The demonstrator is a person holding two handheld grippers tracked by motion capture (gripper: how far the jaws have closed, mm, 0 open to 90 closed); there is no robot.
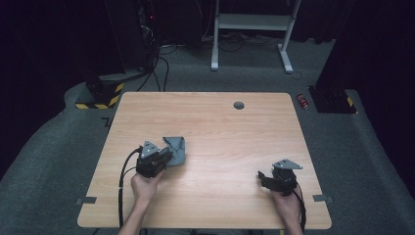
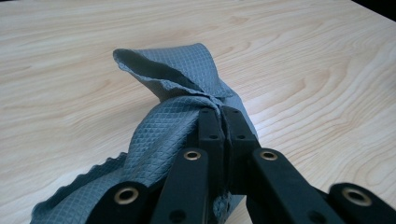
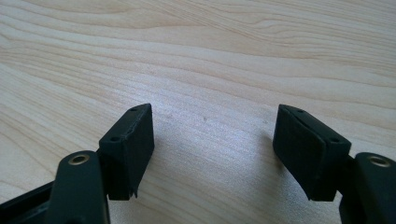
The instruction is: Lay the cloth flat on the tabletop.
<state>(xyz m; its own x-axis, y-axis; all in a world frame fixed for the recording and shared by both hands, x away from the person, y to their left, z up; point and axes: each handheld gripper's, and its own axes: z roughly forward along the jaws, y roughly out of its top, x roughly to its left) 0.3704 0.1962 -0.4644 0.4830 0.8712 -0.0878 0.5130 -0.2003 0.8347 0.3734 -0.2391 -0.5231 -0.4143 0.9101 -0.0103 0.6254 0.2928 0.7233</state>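
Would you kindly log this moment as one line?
left gripper: shut on cloth | right gripper: open, holds nothing | table

My left gripper (image 1: 169,155) is black with brass rivets and a trailing black cable. My right gripper (image 1: 263,176) matches it, and both carry grey triangular plates on top.

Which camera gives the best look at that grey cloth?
The left gripper view: the grey cloth is close up, its quilted weave and bunched fold pinched in the left gripper. The high view shows it as a small crumpled patch on the table.
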